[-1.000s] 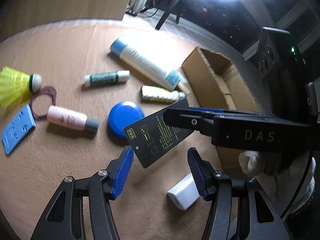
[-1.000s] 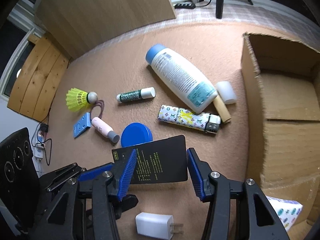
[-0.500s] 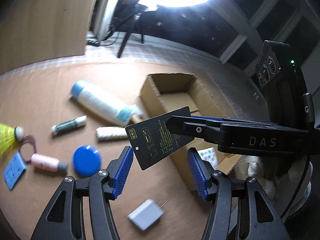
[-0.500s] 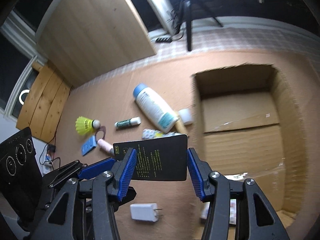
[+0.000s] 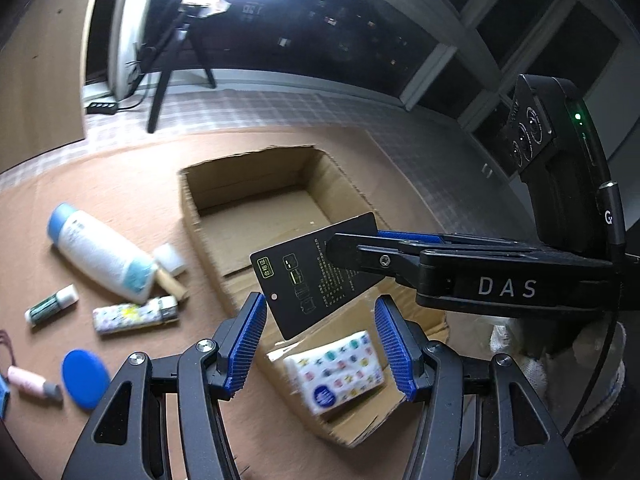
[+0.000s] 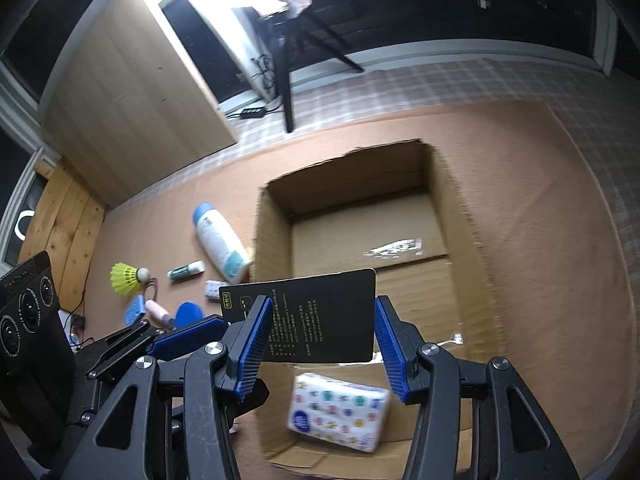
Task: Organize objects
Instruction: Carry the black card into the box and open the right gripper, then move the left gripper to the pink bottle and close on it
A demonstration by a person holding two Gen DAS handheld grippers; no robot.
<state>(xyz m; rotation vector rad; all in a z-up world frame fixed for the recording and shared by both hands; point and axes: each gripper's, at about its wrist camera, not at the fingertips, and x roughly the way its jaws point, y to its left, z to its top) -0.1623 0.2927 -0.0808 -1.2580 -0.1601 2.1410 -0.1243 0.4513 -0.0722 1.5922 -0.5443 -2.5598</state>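
Two grippers: both in view above a tan mat, one loaded and one empty.
Right gripper (image 6: 318,320): its blue pads are closed against the two short edges of a black printed card (image 6: 316,316), which is held flat and clear of any surface.
Left gripper (image 5: 320,302): fingers spread wide with nothing between them, hovering just beside the card.
Change noted: a second ago the card hung over the loose items on the mat. It has since been carried sideways and now sits above the open cardboard box (image 6: 272,240).
Card position: over the near half of the box, above the patterned tissue pack (image 6: 340,416) that lies on the box floor. It is not touching the pack or the walls.
Meaning for the task: in my judgement the carry is done and only the release remains. Opening the right fingers here should drop the card inside.
Risk: a thin card may flutter and catch the near rim.
Outstanding items: white lotion bottle (image 5: 100,256), patterned lighter (image 5: 134,314), green-labelled tube (image 5: 52,304), blue round lid (image 5: 85,378) and yellow shuttlecock (image 6: 126,278) lie on the mat outside the box, so I judge the sorting to be at an early stage.
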